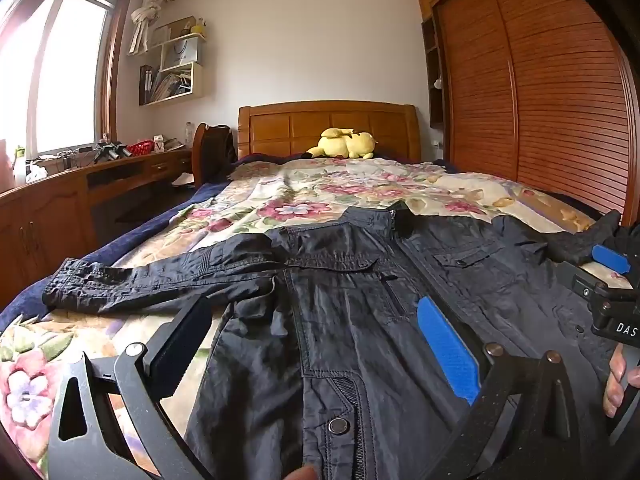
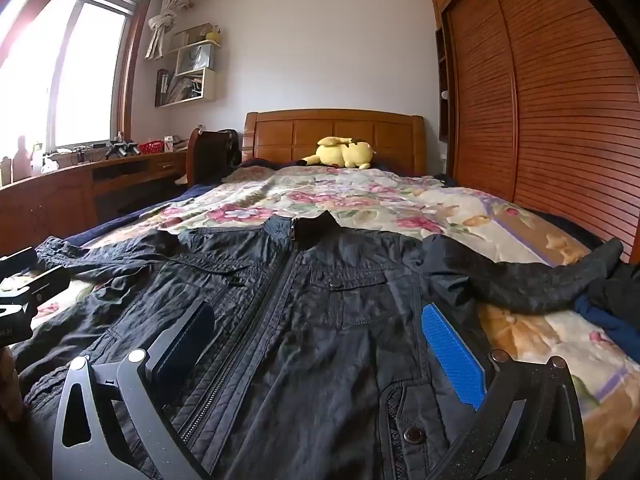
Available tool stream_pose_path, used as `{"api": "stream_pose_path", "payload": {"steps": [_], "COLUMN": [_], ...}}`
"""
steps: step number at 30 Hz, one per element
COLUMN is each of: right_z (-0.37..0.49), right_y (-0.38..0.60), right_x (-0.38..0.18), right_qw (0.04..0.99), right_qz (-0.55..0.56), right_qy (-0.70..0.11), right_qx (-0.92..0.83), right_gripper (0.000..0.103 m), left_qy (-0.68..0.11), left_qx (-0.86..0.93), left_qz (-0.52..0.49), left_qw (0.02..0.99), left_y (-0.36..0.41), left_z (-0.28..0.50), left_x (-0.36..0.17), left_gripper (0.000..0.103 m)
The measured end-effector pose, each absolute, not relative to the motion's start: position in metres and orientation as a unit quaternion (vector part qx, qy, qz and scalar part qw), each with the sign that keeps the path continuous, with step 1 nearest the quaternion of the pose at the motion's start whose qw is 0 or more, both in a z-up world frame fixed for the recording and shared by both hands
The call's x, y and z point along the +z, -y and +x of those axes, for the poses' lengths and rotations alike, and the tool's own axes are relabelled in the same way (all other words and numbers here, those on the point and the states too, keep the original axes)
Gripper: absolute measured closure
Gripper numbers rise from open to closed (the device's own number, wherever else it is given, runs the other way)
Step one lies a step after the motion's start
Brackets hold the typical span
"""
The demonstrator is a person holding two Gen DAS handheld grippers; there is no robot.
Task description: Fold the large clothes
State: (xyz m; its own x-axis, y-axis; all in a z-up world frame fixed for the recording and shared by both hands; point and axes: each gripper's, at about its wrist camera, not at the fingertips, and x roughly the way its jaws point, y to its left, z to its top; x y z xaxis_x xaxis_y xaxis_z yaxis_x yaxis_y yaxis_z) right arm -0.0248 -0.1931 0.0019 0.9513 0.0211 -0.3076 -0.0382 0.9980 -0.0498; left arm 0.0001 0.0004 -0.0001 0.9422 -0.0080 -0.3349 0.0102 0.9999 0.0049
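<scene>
A dark zip-front jacket [image 1: 352,304] lies spread face up on the floral bedspread [image 1: 304,196], collar toward the headboard, both sleeves stretched out sideways. My left gripper [image 1: 316,344] hovers open over the jacket's left front panel, nothing between its fingers. In the right wrist view the same jacket [image 2: 320,320] fills the foreground. My right gripper [image 2: 320,344] hangs open above its right front panel, beside the zip. The right gripper also shows at the right edge of the left wrist view [image 1: 608,272], held by a hand [image 1: 618,380].
A yellow plush toy [image 1: 346,144] lies by the wooden headboard [image 1: 328,124]. A slatted wardrobe [image 1: 540,100] lines the right side of the bed. A wooden desk [image 1: 80,184] with clutter runs under the window at left. More dark clothing [image 2: 616,292] is piled at the bed's right edge.
</scene>
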Motion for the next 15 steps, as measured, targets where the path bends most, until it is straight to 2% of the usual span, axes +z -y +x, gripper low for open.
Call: {"api": "stream_pose_path", "payload": {"steps": [15], "right_z": [-0.0273], "right_y": [0.1946], "right_x": [0.0024], "right_qw": [0.989], "right_qz": [-0.021], "right_qy": [-0.148], "right_qx": [0.015], "right_gripper": [0.000], "left_qy": [-0.167], "left_qx": [-0.003], "left_qz": [0.013], "left_qw": [0.986], "left_y": [0.0031], "left_z": [0.0013], "left_x": [-0.0004], "left_gripper": [0.000]}}
